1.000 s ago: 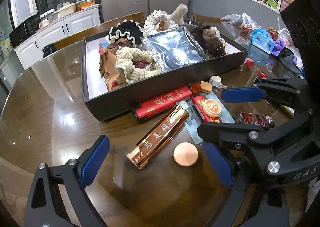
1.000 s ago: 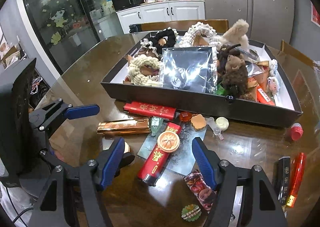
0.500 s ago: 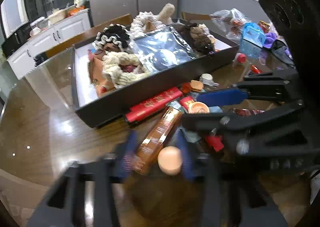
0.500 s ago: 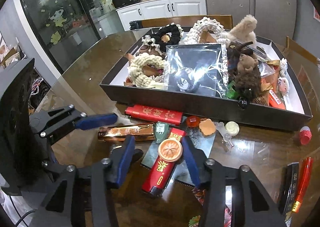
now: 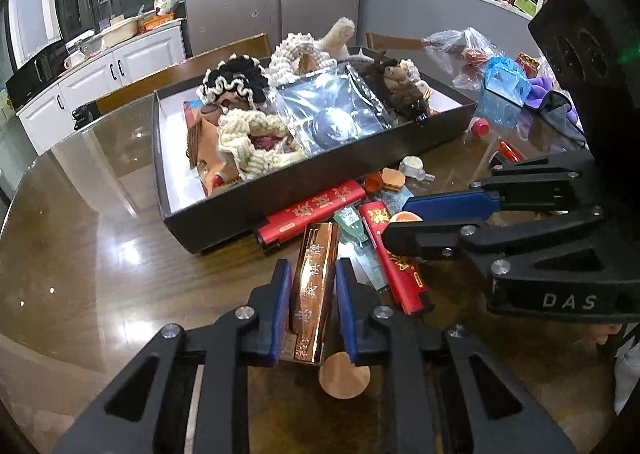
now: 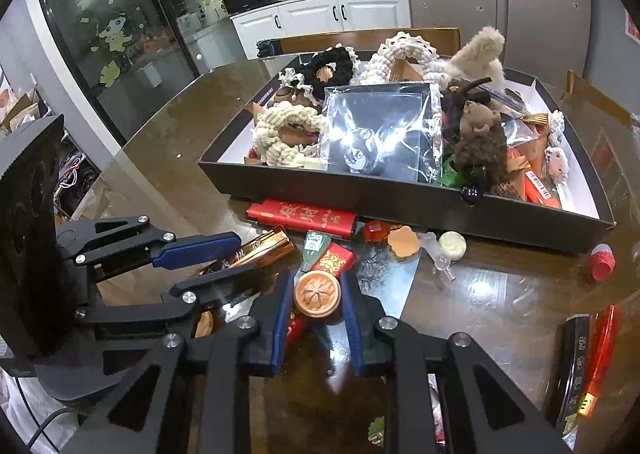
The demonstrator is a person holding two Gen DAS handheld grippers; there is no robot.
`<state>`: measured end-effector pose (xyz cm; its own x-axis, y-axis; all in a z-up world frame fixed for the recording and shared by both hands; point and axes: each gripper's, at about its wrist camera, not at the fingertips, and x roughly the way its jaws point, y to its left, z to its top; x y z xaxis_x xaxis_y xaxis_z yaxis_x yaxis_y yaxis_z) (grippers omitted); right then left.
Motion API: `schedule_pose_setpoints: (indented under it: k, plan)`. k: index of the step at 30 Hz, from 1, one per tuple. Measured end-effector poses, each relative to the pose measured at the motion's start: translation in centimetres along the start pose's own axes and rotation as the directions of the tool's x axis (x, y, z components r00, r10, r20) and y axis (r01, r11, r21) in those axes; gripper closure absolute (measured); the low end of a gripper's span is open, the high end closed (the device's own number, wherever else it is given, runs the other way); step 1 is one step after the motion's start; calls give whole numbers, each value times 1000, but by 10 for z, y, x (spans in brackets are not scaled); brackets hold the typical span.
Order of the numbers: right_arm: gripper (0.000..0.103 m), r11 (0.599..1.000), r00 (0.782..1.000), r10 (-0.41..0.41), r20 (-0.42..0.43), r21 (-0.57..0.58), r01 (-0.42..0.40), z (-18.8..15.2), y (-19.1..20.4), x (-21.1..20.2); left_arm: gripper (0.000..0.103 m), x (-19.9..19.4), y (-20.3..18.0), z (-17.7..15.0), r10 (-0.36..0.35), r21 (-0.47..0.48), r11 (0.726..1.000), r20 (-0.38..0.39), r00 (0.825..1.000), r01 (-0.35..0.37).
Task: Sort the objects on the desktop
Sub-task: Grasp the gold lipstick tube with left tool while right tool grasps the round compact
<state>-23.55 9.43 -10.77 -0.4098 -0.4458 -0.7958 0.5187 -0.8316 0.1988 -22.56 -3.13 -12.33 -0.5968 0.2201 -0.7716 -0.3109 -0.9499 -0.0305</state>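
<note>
While lying on glossy brown counter (image 5: 100,274) before black tray (image 5: 224,213): gold foil bar (image 5: 314,286) clamped by left hand-held gripper (image 5: 310,310), round copper disc (image 6: 318,293) by right hand-held gripper (image 6: 316,318), jaws just closed. Grasp step. Next: lift, carry over tray wall, drop inside.

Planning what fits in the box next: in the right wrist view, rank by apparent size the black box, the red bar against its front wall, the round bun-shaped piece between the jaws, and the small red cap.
1. black box
2. red bar
3. round bun-shaped piece, though it is nearest the camera, so this rank is unsure
4. small red cap
</note>
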Motion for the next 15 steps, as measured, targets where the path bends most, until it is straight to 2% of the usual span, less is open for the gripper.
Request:
schedule_pose_setpoints:
  k: [15]
  plan:
    - [78, 1000, 999, -4, 40, -5, 5, 6, 2, -18, 81, -20, 8, 2, 1, -27, 1000, 41, 999, 0]
